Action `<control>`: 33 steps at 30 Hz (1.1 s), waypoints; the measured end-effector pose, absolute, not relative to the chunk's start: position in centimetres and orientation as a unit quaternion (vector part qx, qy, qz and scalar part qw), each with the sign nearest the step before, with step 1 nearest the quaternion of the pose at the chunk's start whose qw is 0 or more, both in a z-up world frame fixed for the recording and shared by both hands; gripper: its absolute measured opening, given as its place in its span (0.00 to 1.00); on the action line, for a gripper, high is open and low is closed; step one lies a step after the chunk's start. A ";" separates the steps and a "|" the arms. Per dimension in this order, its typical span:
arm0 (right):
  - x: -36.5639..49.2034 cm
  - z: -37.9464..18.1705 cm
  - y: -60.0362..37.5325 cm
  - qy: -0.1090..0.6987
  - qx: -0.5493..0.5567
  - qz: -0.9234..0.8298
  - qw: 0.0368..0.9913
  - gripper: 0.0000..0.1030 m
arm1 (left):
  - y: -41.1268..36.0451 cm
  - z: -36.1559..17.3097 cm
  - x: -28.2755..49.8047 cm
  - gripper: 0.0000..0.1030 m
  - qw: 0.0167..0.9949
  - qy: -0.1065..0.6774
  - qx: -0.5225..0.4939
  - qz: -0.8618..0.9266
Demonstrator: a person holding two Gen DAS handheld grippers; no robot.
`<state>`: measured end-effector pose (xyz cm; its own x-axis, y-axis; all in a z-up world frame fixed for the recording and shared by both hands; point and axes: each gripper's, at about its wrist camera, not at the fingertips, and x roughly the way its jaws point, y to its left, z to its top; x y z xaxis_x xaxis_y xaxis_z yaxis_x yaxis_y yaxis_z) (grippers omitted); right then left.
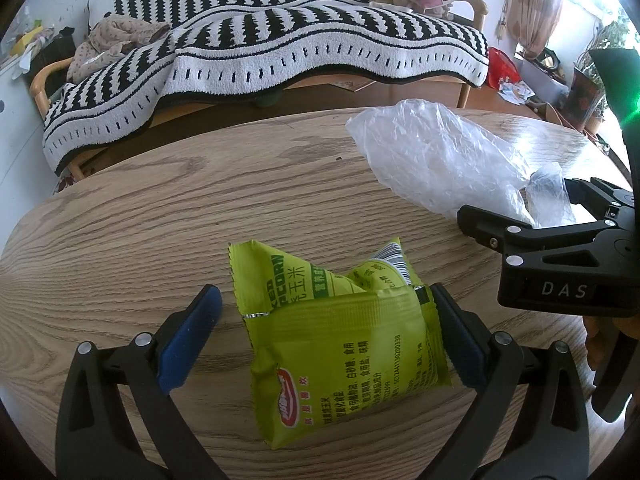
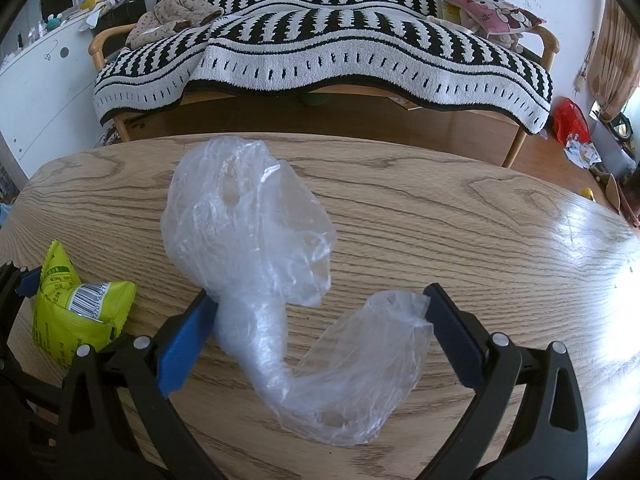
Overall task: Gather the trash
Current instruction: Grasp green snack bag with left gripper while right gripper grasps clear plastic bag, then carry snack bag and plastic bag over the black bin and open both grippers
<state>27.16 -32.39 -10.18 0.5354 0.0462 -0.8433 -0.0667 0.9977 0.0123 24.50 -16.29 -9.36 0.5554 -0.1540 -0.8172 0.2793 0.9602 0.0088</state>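
Observation:
A green popcorn snack packet [image 1: 340, 332] lies crumpled on the wooden table [image 1: 140, 216]. My left gripper [image 1: 324, 300] stands open around it, the right pad touching the packet's edge and the left pad apart from it. A clear crumpled plastic bag [image 2: 264, 280] lies on the table to the right of the packet. My right gripper [image 2: 320, 300] is open with the bag between its fingers, and both pads touch the plastic. The left wrist view shows the bag [image 1: 436, 156] and the right gripper [image 1: 532, 212] at the right. The packet [image 2: 76, 308] sits at the left in the right wrist view.
Beyond the table's far edge stands a wooden sofa under a black-and-white striped blanket [image 2: 320, 48], with a beige garment [image 2: 176, 12] and a pink cushion [image 2: 492, 12] on it. A red bag [image 2: 570, 120] and scattered litter lie on the floor at the right.

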 end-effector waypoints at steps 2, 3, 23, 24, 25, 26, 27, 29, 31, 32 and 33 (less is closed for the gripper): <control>26.2 -9.9 -32.3 0.474 -0.008 0.032 0.880 0.61 | -16.1 -9.0 24.1 0.68 0.886 0.442 0.070 -0.120; 25.6 -9.5 -32.1 0.463 -0.009 0.039 0.885 0.28 | -15.9 -8.8 23.8 0.63 0.888 0.440 0.068 -0.116; 6.6 4.6 -36.6 0.381 0.066 0.015 0.922 0.18 | -21.3 3.5 6.9 0.51 0.905 0.372 0.025 -0.203; 5.5 5.3 -37.0 0.377 0.065 0.012 0.924 0.18 | -21.6 3.7 6.1 0.51 0.904 0.372 0.024 -0.208; 4.3 5.8 -37.4 0.372 0.063 0.009 0.926 0.18 | -22.2 3.9 5.1 0.51 0.903 0.370 0.025 -0.216; 2.4 6.7 -38.2 0.363 0.060 0.000 0.930 0.18 | -23.0 4.1 3.9 0.51 0.901 0.368 0.030 -0.225; 1.3 7.1 -38.8 0.359 0.061 -0.006 0.931 0.18 | -23.9 4.2 2.6 0.51 0.900 0.366 0.038 -0.235; -1.9 7.8 -40.9 0.349 0.074 -0.024 0.934 0.18 | -25.7 4.3 0.4 0.51 0.897 0.362 0.054 -0.249; -4.8 8.1 -43.2 0.346 0.086 -0.040 0.934 0.18 | -27.6 4.4 -1.8 0.51 0.890 0.360 0.066 -0.271; -6.7 8.3 -44.9 0.345 0.090 -0.053 0.933 0.18 | -28.4 4.5 -2.7 0.51 0.887 0.360 0.068 -0.281; -7.8 8.3 -45.7 0.345 0.092 -0.060 0.932 0.18 | -29.1 4.5 -3.5 0.51 0.884 0.360 0.070 -0.290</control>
<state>-7.83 -45.69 8.32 0.7547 -0.0485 -0.6542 0.1754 0.9759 0.1299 -3.47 -29.13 4.52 0.5728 -0.4626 -0.6767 0.5636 0.8217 -0.0846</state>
